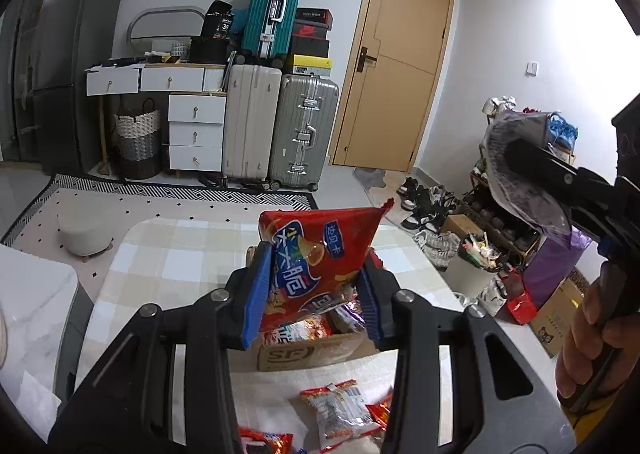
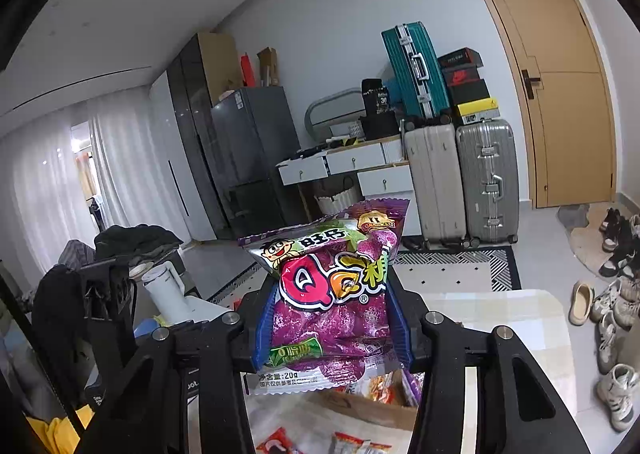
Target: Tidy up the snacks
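Note:
My left gripper [image 1: 312, 286] is shut on a red chip bag [image 1: 316, 254], held up above a cardboard box [image 1: 312, 352] that has several snack packets in it. In the right wrist view my right gripper [image 2: 332, 318] is shut on a purple gummy candy bag [image 2: 332, 294], lifted over the same cardboard box [image 2: 368, 408]. The right gripper with the purple bag [image 1: 520, 174] also shows at the right of the left wrist view, held by a hand [image 1: 588, 342]. Loose snack packets [image 1: 340, 410] lie on the checked tablecloth [image 1: 172, 262] in front of the box.
Suitcases [image 1: 280, 126] and white drawers [image 1: 196, 134] stand against the far wall beside a wooden door [image 1: 400, 66]. Shoes [image 1: 424, 206] and a bin [image 1: 472, 266] crowd the floor to the right of the table. A white kettle [image 2: 164, 290] stands at the left.

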Action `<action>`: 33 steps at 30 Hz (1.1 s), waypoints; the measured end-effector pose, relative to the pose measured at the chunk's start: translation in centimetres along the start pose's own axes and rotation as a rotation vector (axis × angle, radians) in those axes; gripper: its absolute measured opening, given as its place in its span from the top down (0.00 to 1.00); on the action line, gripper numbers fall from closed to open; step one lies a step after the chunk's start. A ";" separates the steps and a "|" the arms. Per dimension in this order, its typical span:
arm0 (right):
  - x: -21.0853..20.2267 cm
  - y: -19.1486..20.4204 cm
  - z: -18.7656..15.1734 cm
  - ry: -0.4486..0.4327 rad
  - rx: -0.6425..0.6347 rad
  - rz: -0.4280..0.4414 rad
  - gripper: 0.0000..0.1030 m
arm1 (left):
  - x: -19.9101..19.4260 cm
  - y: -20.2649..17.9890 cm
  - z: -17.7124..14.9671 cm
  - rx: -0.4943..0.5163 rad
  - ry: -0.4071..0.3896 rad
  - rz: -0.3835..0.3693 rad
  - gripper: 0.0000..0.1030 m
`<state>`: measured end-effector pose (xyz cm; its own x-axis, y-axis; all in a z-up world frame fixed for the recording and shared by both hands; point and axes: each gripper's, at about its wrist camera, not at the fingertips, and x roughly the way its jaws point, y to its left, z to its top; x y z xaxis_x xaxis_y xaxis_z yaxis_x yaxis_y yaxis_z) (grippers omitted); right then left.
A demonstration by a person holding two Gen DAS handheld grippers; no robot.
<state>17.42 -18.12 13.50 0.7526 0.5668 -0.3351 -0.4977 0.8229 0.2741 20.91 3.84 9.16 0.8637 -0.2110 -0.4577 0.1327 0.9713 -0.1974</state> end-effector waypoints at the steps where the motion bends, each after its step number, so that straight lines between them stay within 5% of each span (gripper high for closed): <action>1: 0.5 -0.2 -0.1 0.006 0.004 0.001 0.54 | 1.0 0.2 0.3 0.001 0.006 0.003 0.64; 20: 17.1 -10.5 -6.4 0.312 0.109 -0.069 0.54 | 23.9 2.6 -0.9 -0.023 0.317 -0.031 0.64; 33: 22.8 -13.5 -10.0 0.449 0.125 -0.090 0.54 | 33.4 4.4 -3.5 -0.031 0.408 0.001 0.63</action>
<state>36.94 -15.89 -6.88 0.5157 0.4774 -0.7115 -0.3628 0.8740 0.3234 48.64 0.70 -10.06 0.5990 -0.2422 -0.7633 0.1121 0.9691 -0.2196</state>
